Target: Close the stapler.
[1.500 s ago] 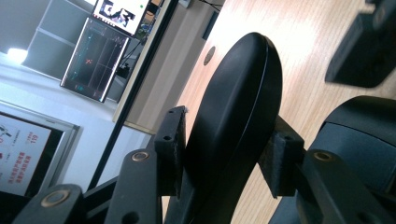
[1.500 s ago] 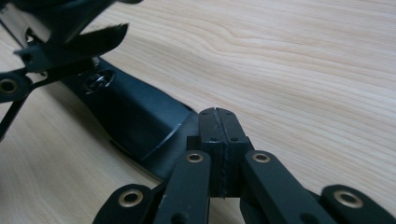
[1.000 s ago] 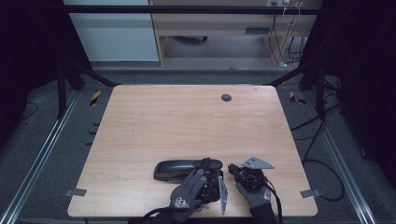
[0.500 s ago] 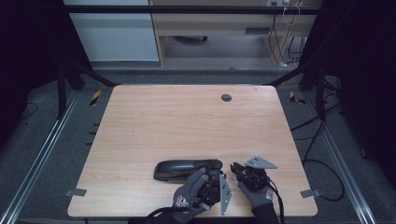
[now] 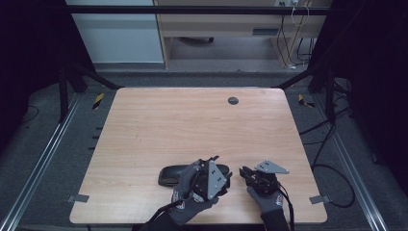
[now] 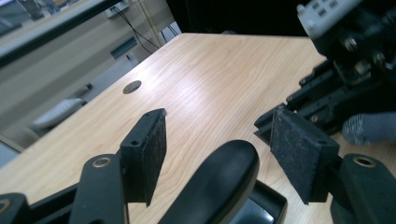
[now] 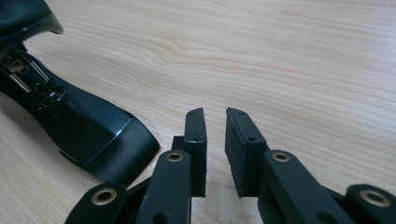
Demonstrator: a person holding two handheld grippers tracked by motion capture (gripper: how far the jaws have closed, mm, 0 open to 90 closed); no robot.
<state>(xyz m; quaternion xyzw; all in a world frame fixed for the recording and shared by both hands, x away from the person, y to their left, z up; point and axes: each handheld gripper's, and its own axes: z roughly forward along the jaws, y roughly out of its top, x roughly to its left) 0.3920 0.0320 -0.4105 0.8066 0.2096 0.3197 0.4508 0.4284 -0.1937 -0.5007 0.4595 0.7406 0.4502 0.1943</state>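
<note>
A black stapler point(image 5: 168, 174) lies near the front edge of the wooden table point(image 5: 192, 120). My left gripper point(image 5: 214, 163) hovers over its right end. In the left gripper view my left gripper point(image 6: 217, 116) has just been opening; the stapler's rounded top arm point(image 6: 219, 177) rises between the wide pads without touching either. My right gripper point(image 5: 242, 172) rests just right of the stapler. Its jaws point(image 7: 215, 114) have just been opening to a narrow gap with nothing in it. The stapler's base point(image 7: 88, 135) lies to their left, with the raised arm point(image 7: 23, 18) above it.
A round grommet hole point(image 5: 233, 100) sits at the table's far side. Cables point(image 5: 327, 144) trail over the floor to the right. Metal rails point(image 5: 43, 154) run along both sides, and a cabinet point(image 5: 216, 29) stands beyond the table.
My left hand has lifted its gripper up off the stapler, and the jaws have spread. The right gripper has kept its place, with its jaws a little wider apart.
</note>
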